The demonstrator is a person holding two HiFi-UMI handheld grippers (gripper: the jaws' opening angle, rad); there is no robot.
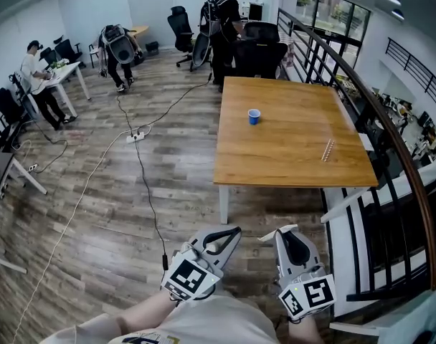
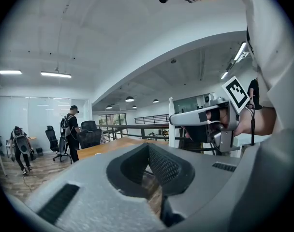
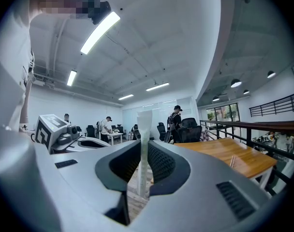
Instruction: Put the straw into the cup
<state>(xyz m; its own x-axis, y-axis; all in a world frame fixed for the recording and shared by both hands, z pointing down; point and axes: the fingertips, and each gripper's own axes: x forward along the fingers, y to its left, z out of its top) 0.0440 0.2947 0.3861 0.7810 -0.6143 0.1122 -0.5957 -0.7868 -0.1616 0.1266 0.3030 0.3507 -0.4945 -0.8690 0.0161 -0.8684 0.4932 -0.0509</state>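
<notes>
Right gripper (image 3: 144, 151): the jaws are closed on the straw (image 3: 143, 129), a flat white strip that looks paper-sleeved. It crosses the pads and one end sticks out past them.
Left gripper (image 2: 148, 148): the jaws meet at their tips with nothing between them.
Position: you hold both grippers low against your body, well apart from the table (image 1: 290, 156).
Cup (image 1: 254, 116): small, blue and upright with an open mouth, standing alone toward the far middle of the table.
Stick (image 1: 328, 150): a pale dotted stick lies near the table's right edge. I cannot tell whether it is a second straw.
Handling: expect the straw to be very light and soft enough to bend or crease under a hard squeeze. The cup is probably light too and may tip if knocked.
Hold: keep a gentle pinch near one end, so the long free end can lead into the cup's mouth.
</notes>
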